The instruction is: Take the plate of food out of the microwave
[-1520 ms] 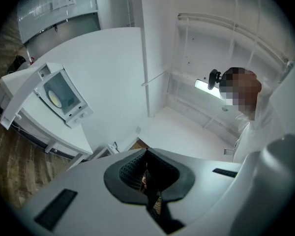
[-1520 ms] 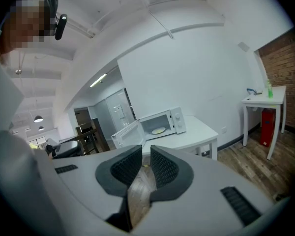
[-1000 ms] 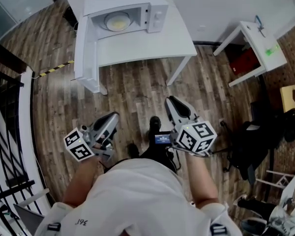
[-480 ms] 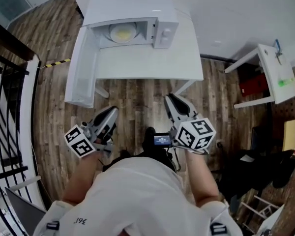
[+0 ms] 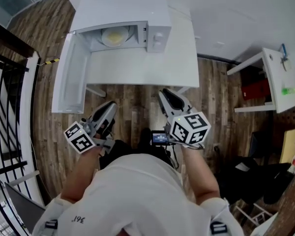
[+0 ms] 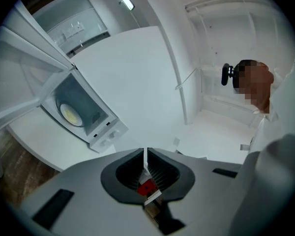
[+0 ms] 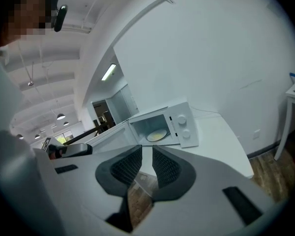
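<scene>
A white microwave (image 5: pixel 156 32) stands on a white table (image 5: pixel 142 68) ahead of me, its door (image 5: pixel 71 80) swung wide to the left. Inside lies a plate of yellow food (image 5: pixel 114 35), also visible in the left gripper view (image 6: pixel 71 114) and the right gripper view (image 7: pixel 157 135). My left gripper (image 5: pixel 108 107) is held low over the wooden floor, well short of the table, with its jaws together on nothing (image 6: pixel 145 154). My right gripper (image 5: pixel 164 95) hovers near the table's front edge, pointing at the microwave (image 7: pixel 182 124), jaws nearly touching and empty (image 7: pixel 147 151).
A black railing (image 5: pixel 5 97) runs down the left side. A smaller white table (image 5: pixel 273 77) stands to the right with a red box (image 5: pixel 258 90) under it. Dark chairs and clutter fill the lower right corner.
The person has stepped closer: the table and microwave have come nearer and shifted left in the head view. Both grippers stay held low in front of the body, unchanged.
</scene>
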A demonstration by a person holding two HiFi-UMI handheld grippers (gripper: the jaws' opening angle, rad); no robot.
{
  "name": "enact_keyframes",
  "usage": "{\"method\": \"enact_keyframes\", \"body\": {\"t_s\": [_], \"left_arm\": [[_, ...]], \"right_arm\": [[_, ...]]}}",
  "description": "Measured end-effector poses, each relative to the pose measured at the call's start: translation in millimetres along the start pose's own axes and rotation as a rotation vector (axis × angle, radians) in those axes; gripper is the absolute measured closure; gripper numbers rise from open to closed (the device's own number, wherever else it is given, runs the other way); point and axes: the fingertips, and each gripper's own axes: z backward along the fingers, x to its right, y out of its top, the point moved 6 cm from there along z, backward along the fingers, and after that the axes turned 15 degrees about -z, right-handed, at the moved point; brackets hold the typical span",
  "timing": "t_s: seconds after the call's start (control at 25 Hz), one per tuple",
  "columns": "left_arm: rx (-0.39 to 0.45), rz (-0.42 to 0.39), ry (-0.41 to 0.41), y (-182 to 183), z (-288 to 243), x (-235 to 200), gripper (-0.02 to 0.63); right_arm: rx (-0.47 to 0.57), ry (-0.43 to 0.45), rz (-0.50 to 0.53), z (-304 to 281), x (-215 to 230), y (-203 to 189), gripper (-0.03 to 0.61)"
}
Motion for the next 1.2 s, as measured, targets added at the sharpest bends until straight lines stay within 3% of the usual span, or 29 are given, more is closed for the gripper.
{"method": "enact_keyframes", "body": {"t_s": [0.44,0.72,1.0,1.2], "left_arm": [[-0.057,-0.129,0.134,16,-22,-64,0.606],[-0.112,-0.178,0.102,30,-28,-100,0.606],[-0.131,-0.152,0.094,33,-26,-134,0.606],[-0.128,-0.147,0.142,34,-30,-152,0.606]], "right_arm": [[-0.062,-0.037,0.046,-72,0,0,0.526],[-0.088,-0.089,0.074,-120,-9,1,0.526],[-0.151,-0.127,0.116,-163,-9,-7,0.525],[-0.201,-0.13,0.13,-189,0,-7,0.526]]}}
